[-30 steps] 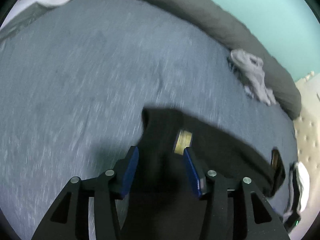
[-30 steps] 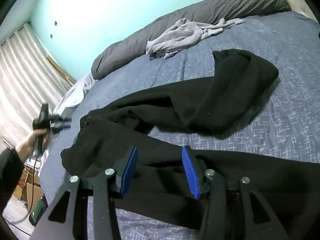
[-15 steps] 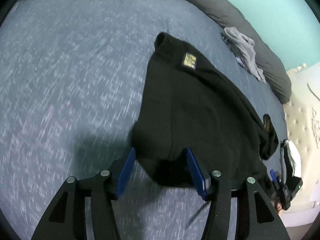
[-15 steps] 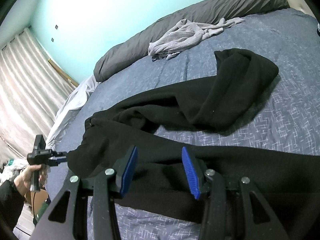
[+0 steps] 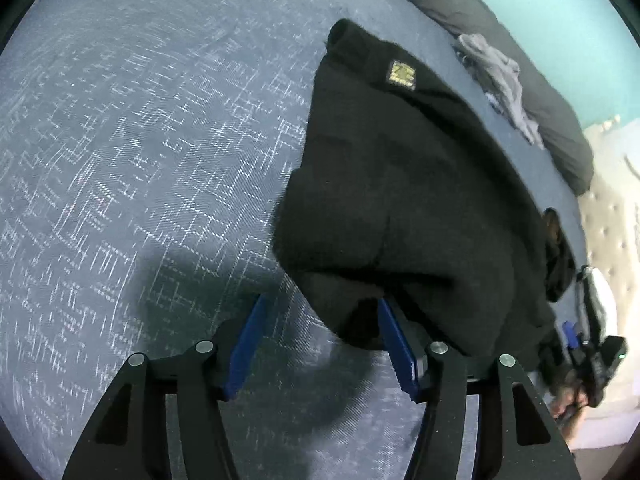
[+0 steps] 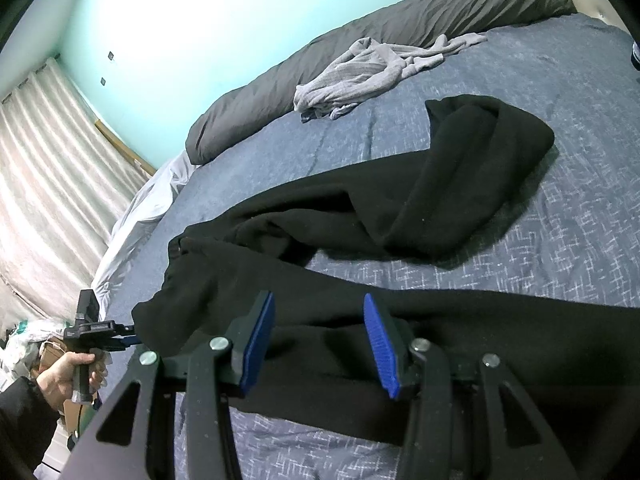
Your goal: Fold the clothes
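Seemingly at the laying-out stage: black fleece trousers (image 6: 360,216) spread lengthwise over the blue-grey bedspread (image 5: 140,140), waistband (image 5: 360,52) with its yellow label (image 5: 402,74) at one end, legs parted, the farther leg doubled back on itself, the nearer one running straight under the right gripper (image 6: 318,298). Nothing flat or stacked enough to count as a finished fold. Left gripper (image 5: 322,304) at the near waist corner, pads apart, cloth hanging against the inner pad and into the gap but not pinched. Right gripper likewise spread wide, poised just over the near leg, clamped on nothing. Probably calls next for closing both sets of pads on the near edge, waist corner on one side and leg on the other, then carrying that leg across onto its twin without dragging the rest askew. Farther off, a crumpled grey garment (image 6: 360,72) against the dark grey duvet roll (image 6: 400,28). No basket, drawer or bin to be made out on the bed, so nothing to report as held inside one.
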